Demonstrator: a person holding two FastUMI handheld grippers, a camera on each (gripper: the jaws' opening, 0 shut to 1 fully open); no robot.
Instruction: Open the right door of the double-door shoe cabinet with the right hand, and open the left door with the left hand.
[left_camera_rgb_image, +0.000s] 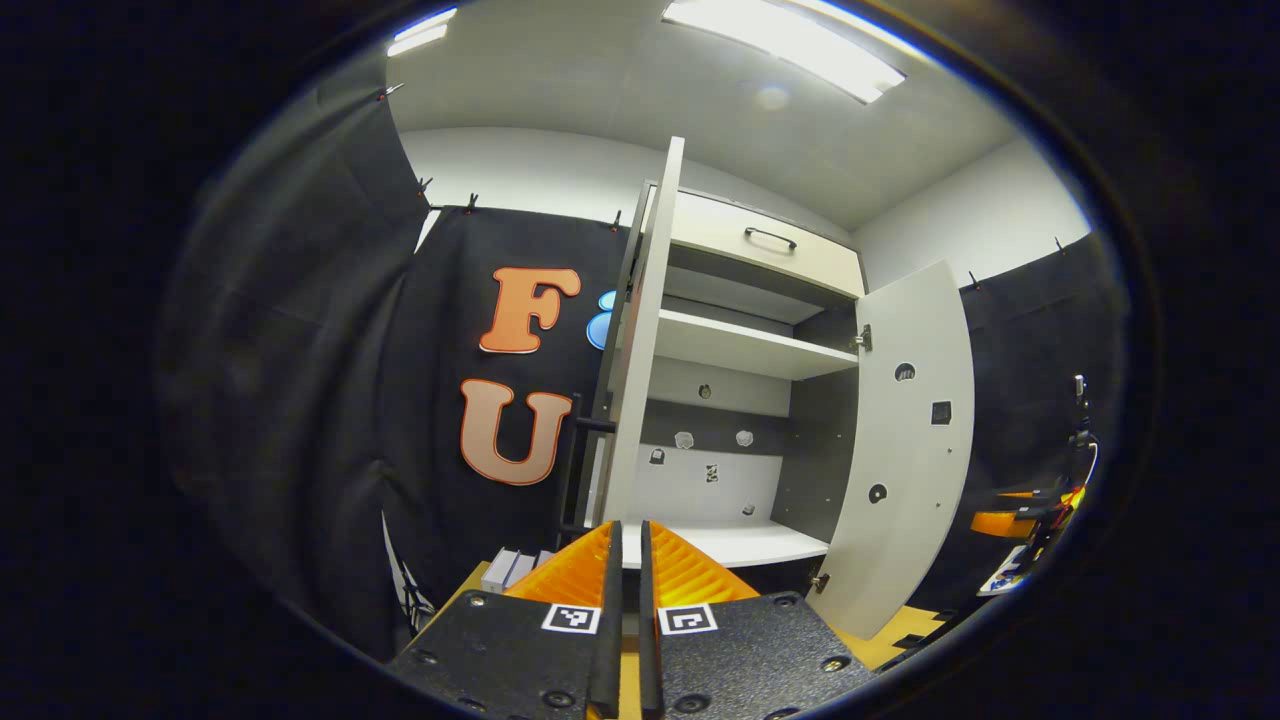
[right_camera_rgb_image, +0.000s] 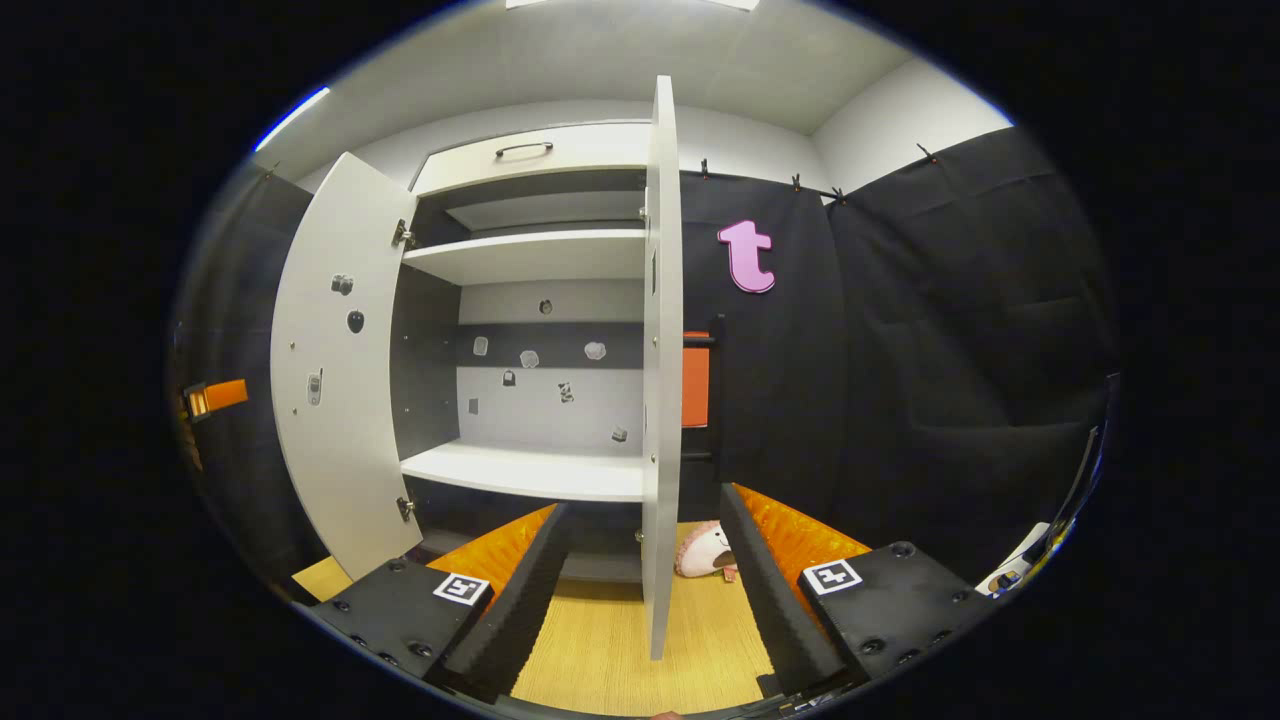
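- Shoe cabinet (right_camera_rgb_image: 540, 260) standing against the booth wall, both doors swung out, white shelves and grey back panel exposed.
- Drawer front (right_camera_rgb_image: 530, 150) with a dark handle across the top of the cabinet.
- Left door (left_camera_rgb_image: 640, 340) seen edge-on in the left gripper view, rising straight up ahead of the left hand-held gripper (left_camera_rgb_image: 630, 540).
- Left hand-held gripper narrow, orange fingers (left_camera_rgb_image: 575, 570) nearly together with a thin slit between them; door edge lined up with that slit, but cannot tell whether touching or gripped.
- Right door (right_camera_rgb_image: 662, 360) seen edge-on in the right gripper view, its lower end reaching down between the fingers of the right hand-held gripper (right_camera_rgb_image: 645, 525).
- Right hand-held gripper wide, fingers well apart either side of the door edge, neither pressing on it.
- In the left gripper view, right door (left_camera_rgb_image: 905, 440) showing its inner face with hinges and small fittings; in the right gripper view, left door (right_camera_rgb_image: 335, 360) likewise.
- Wooden floor (right_camera_rgb_image: 600, 640) under the right door.
- Small pink-and-white object (right_camera_rgb_image: 705, 550) on the floor just right of the door edge, too unclear to name.
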